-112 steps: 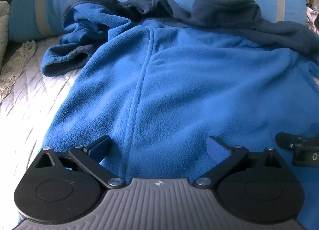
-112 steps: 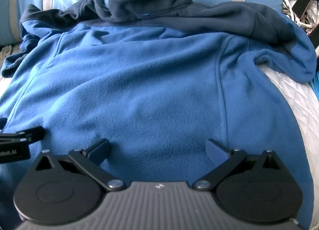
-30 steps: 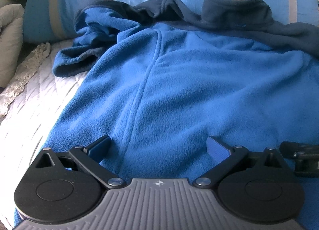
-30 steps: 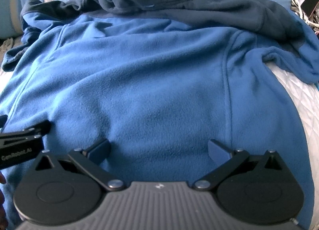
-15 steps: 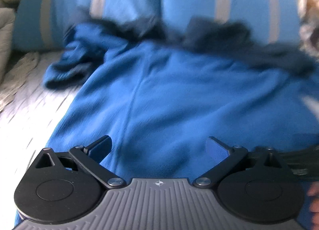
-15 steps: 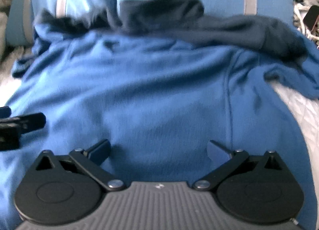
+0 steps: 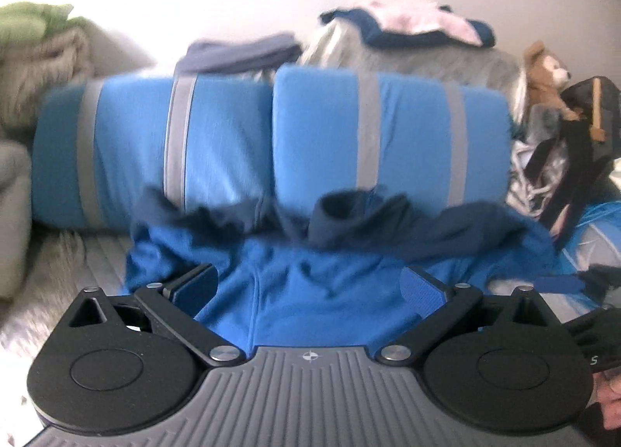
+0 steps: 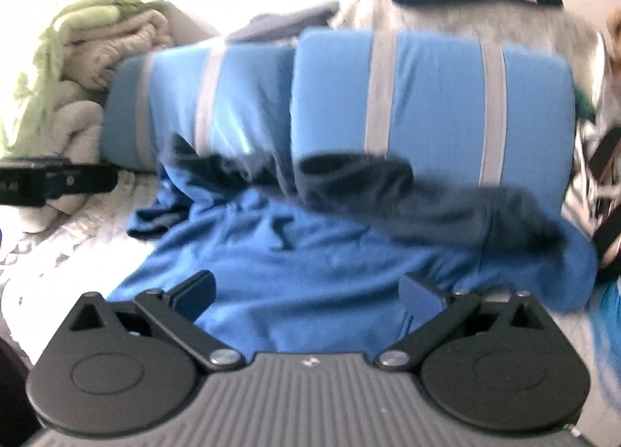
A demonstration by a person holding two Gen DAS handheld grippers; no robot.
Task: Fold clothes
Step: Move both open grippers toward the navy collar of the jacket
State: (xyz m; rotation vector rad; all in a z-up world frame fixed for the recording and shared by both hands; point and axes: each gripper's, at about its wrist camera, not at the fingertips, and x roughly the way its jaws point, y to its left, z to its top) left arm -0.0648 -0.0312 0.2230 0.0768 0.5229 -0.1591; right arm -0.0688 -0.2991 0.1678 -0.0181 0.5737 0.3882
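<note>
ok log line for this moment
fleece flat on bed, collar by pillows | left gripper open | right gripper open | unfolded

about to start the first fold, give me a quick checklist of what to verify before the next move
1. Left tongs open: ok, jaws spread wide.
2. Right tongs open: ok, nothing held.
3. Blue fleece spread flat: not ok, body bunched with creases.
4. Dark collar laid flat: not ok, it rides up against the striped pillows.
5. Left sleeve straightened: not ok, crumpled by the pillows.
6. Hem position: cannot tell, hidden below both tongs.
</note>
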